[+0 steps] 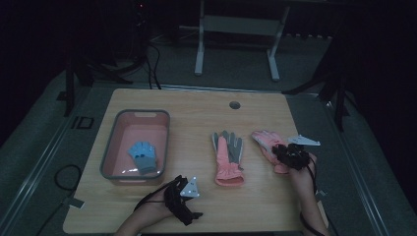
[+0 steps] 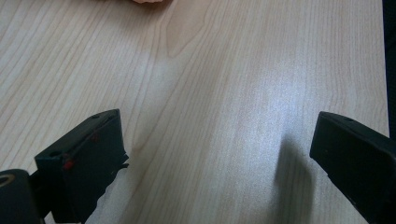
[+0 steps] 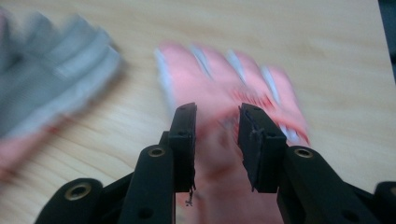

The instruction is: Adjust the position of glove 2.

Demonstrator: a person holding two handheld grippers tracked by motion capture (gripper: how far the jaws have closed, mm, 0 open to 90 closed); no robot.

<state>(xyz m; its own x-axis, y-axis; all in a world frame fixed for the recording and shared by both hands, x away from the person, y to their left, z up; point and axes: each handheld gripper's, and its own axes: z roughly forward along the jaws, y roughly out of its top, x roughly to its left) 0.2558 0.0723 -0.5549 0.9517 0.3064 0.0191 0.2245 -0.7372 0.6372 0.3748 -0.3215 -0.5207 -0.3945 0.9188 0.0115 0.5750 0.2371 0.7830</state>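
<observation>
Two grippers work over the wooden desk (image 1: 196, 101), and the nearest is the left gripper (image 1: 194, 215), resting low at the near edge with its jaws spread wide and nothing between them; in the left gripper view only bare wood lies ahead of it. It looks parked there so as to stay out of the other hand's way.

Farther in and to the right, the right gripper (image 1: 286, 150) sits above the cuff end of the pink glove (image 3: 219, 88), which lies flat on the desk, fingers pointing away to the far left. In the right gripper view its jaws stand a narrow way apart, straddling the glove's middle without pressing on it, so the glove is not yet held. The narrow gap probably suits pinching a thin fold of cloth.

Just left of that glove, near but apart, lies a pink-and-grey glove (image 1: 227, 157), palm side grey, cuff toward the near edge. It is close enough that a careless sweep could drag it along.

Well to the left stands the grey-rimmed basket (image 1: 167, 142) with a blue glove (image 1: 143, 156) already inside, the likely goal for the rest. Between the pink glove and that basket lies the other glove, which a carried load would have to pass over.
</observation>
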